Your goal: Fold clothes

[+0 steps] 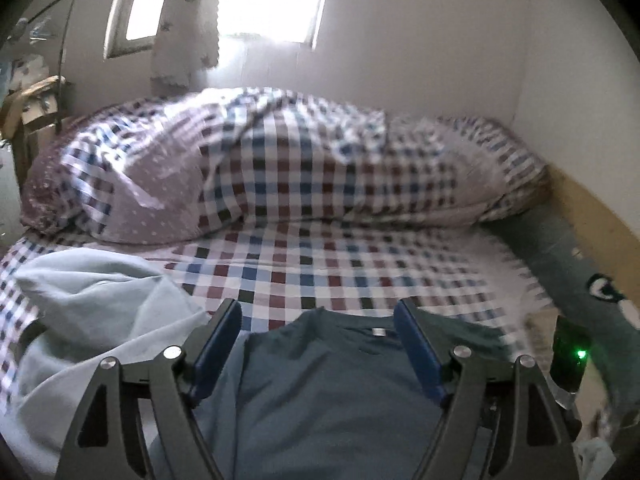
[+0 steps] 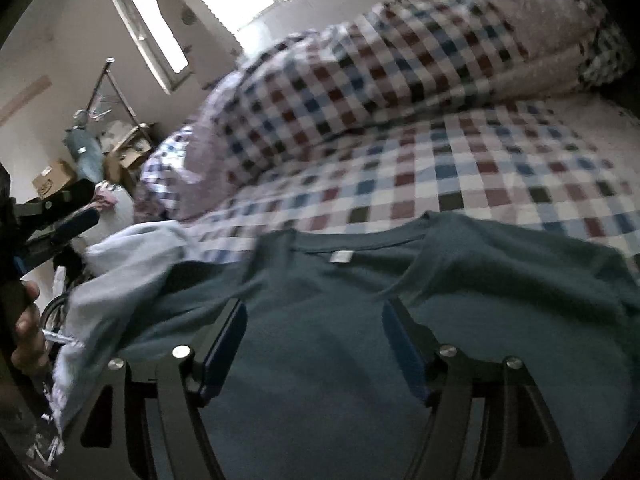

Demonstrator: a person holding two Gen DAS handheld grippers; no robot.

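— So, where is the dark teal shirt (image 1: 320, 380)?
— It lies flat on the checked bed sheet (image 1: 280, 268), with its collar and little white tag (image 1: 378, 332) toward the big rolled-up quilt (image 1: 280, 160).
— What is next to the shirt?
— A light blue cloth (image 1: 92, 300), bunched up, touching its side.
— And the grippers?
— The left gripper (image 1: 318, 312) hangs over the shirt with its fingers wide apart, holding nothing. The right gripper (image 2: 314, 316) is over the shirt too, fingers apart and empty.
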